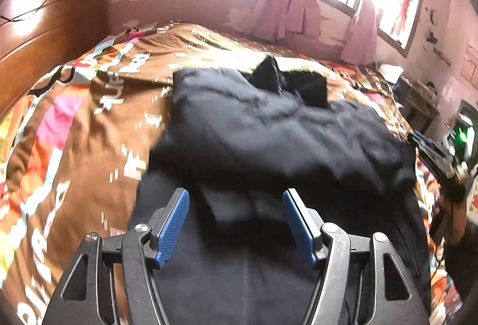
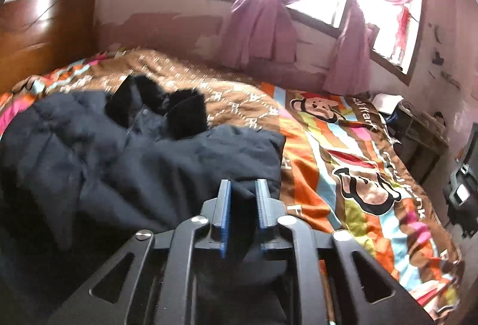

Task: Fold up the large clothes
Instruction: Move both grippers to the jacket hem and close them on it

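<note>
A large dark navy padded jacket [image 1: 269, 128] with a black furry collar [image 1: 286, 80] lies on the bed. It also shows in the right wrist view [image 2: 134, 158], with the collar [image 2: 185, 113] at its far end. My left gripper [image 1: 236, 196] is open, its blue pads wide apart just above the jacket's near part, holding nothing. My right gripper [image 2: 243, 187] is shut on a fold of the jacket's right edge, with dark cloth pinched between its fingers [image 2: 224, 199]. The right gripper also shows at the right edge of the left wrist view [image 1: 457, 146].
The bed carries a brown and orange cartoon-print cover [image 2: 358, 175], also in the left wrist view [image 1: 89, 122]. A wooden headboard [image 1: 44, 26] stands at the left. A window with pink curtains [image 2: 269, 32] is behind. A cluttered side table [image 2: 418, 128] stands at the right.
</note>
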A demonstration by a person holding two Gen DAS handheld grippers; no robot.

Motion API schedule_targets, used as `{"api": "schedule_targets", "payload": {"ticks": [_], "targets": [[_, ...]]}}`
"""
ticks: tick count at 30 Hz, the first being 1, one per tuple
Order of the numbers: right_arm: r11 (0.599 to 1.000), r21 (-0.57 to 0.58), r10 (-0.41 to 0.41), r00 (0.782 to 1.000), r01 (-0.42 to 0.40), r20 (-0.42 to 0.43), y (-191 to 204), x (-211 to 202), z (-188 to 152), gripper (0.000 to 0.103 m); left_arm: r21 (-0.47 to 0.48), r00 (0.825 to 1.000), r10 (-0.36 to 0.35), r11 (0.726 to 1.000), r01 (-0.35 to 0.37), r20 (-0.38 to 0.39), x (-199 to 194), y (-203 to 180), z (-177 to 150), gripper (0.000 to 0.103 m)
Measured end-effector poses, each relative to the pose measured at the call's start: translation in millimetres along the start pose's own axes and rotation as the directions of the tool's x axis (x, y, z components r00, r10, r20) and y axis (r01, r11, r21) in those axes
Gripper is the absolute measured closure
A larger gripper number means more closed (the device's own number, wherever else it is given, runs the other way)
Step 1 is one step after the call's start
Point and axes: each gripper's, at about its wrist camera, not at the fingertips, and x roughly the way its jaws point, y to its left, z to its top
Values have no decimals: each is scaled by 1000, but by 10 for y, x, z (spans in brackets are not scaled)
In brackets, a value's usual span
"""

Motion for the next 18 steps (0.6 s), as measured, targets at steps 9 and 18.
{"api": "schedule_targets", "payload": {"ticks": [9, 18], "targets": [[968, 58, 246, 968, -243, -47, 232, 163, 345, 32, -4, 996, -38, 999, 38, -86, 508, -336, 807, 40], [903, 40, 410, 829, -428, -380, 730, 723, -71, 31, 136, 941, 6, 990, 43, -338, 1237, -610, 653, 40]]}}
